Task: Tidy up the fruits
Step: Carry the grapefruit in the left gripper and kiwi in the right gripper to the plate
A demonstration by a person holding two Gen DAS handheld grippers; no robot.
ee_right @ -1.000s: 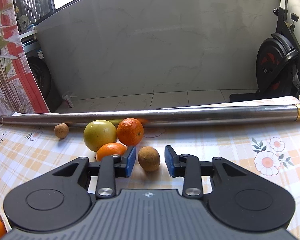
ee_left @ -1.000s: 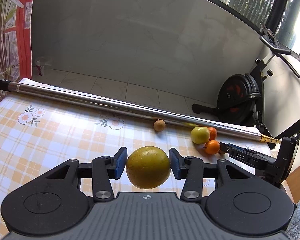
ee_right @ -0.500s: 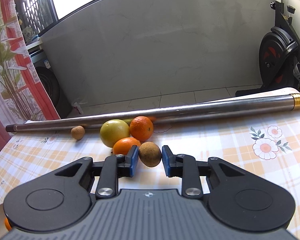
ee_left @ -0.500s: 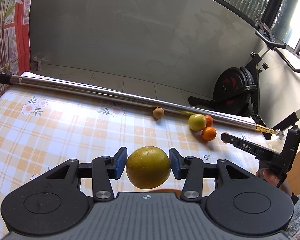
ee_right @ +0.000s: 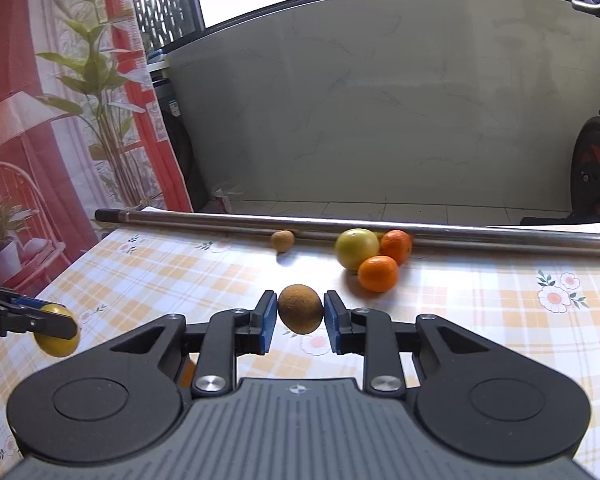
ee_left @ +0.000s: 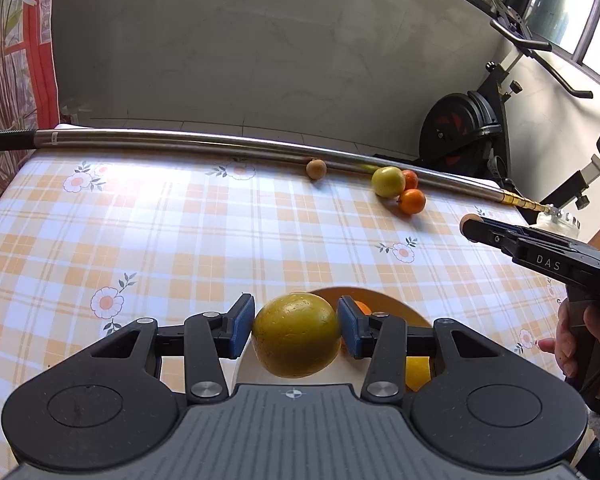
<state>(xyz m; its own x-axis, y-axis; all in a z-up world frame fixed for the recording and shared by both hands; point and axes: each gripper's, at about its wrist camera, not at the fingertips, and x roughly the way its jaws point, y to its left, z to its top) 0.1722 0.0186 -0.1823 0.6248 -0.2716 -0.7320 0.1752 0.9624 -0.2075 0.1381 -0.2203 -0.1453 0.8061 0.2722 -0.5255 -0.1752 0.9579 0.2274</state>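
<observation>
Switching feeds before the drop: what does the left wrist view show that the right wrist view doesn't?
Left only: the bowl under the yellow fruit, with an orange inside, and the hand holding the right gripper.

Right only: the brown fruit clearly clamped in the right jaws, and the curtain.

Both: the pole, three fruits by it, a small brown fruit.

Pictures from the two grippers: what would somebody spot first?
First, the big yellow-green citrus fruit pinched in the left gripper, right over a bowl that already holds orange fruit. Next, the small brown fruit clamped in the right gripper, lifted above the checked floral tablecloth. Behind, a long metal pole lies across the table's far edge, with four more fruits beside it.
</observation>
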